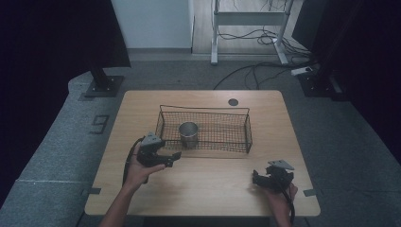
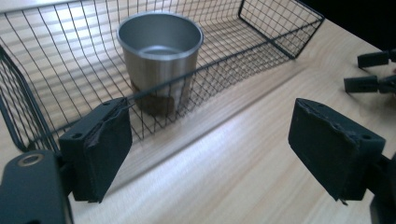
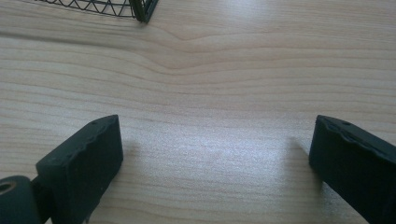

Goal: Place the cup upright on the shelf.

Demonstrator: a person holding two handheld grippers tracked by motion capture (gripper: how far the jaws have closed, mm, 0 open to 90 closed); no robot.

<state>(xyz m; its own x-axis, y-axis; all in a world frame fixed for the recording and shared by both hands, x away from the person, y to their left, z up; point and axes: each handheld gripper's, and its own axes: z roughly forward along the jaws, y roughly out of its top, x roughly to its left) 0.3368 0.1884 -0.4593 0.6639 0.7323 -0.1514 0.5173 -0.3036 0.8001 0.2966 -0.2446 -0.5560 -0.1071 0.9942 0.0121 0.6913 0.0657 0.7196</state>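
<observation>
- The light wooden rectangular table [image 1: 203,184] fills the middle of the high view, with grey carpet around it and a small dark round disc [image 1: 233,101] set in its far edge.
- At the left, the person's left hand [image 1: 137,171] holds the black two-jaw left gripper [image 1: 174,158] above the table's near-left area, just in front of the basket's near-left corner. It points to the right and slightly toward the basket. A grey three-cornered plate sits on top of it.
- In the left gripper view its jaws stand wide apart with nothing between them; bare wood and the basket's near wall lie in the gap.
- The black wire mesh rectangular basket [image 1: 248,126] sits on the table's far half, its long sides running left to right.
- The brushed-steel round cup [image 1: 188,134] stands upright inside the basket, in its left half, near the front wall. In the left gripper view the cup [image 2: 160,56] looks hollow and open at the top, seen through the mesh of the basket [image 2: 280,23].
- At the right, the person's right hand [image 1: 280,195] holds the black two-jaw right gripper [image 1: 256,178] low over the table's near-right corner, well apart from the basket, pointing left.
- In the right gripper view its jaws are spread wide over bare wood, gripping nothing; a corner of the basket [image 3: 142,9] shows at the top.
</observation>
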